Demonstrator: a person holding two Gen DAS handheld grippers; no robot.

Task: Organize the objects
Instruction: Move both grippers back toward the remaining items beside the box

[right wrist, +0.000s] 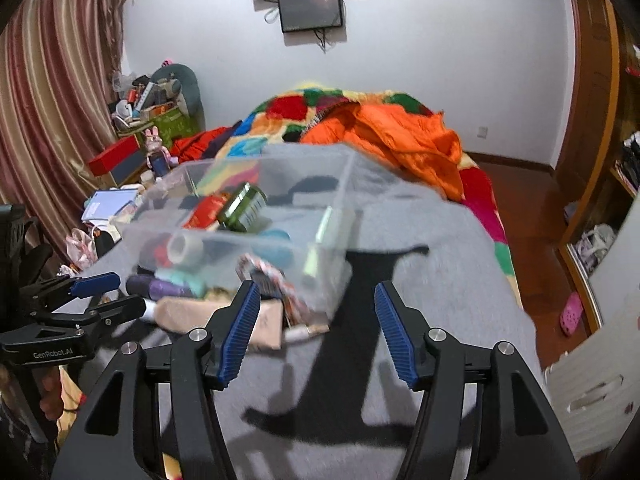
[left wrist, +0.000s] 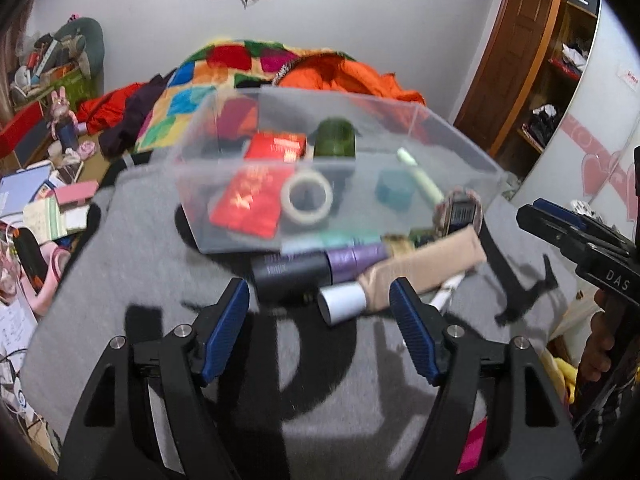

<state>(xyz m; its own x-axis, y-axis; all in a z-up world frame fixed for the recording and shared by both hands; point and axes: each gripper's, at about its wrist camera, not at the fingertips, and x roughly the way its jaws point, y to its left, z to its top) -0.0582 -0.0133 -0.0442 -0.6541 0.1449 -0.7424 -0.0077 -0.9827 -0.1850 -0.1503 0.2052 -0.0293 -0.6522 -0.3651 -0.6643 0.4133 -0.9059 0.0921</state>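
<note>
A clear plastic bin (left wrist: 224,236) stands on a grey cloth (left wrist: 160,280) and holds a green jar (left wrist: 335,139), red packets (left wrist: 246,202), a tape roll (left wrist: 307,199), a teal box (left wrist: 395,189) and a pale pen (left wrist: 422,178). In front of it lie a black-and-purple tube (left wrist: 316,267), a beige tube with a white cap (left wrist: 420,270) and a patterned item (left wrist: 460,212). My left gripper (left wrist: 320,300) is open and empty just short of the tubes. My right gripper (right wrist: 316,304) is open and empty near the bin's (right wrist: 332,280) front right corner.
A colourful quilt and orange bedding (right wrist: 400,132) lie behind the bin. A cluttered side table with books and boxes (left wrist: 44,200) is at the left. A wooden wardrobe (left wrist: 532,40) and white panel stand at the right. Floor with a pink shoe (right wrist: 572,314) is right of the bed.
</note>
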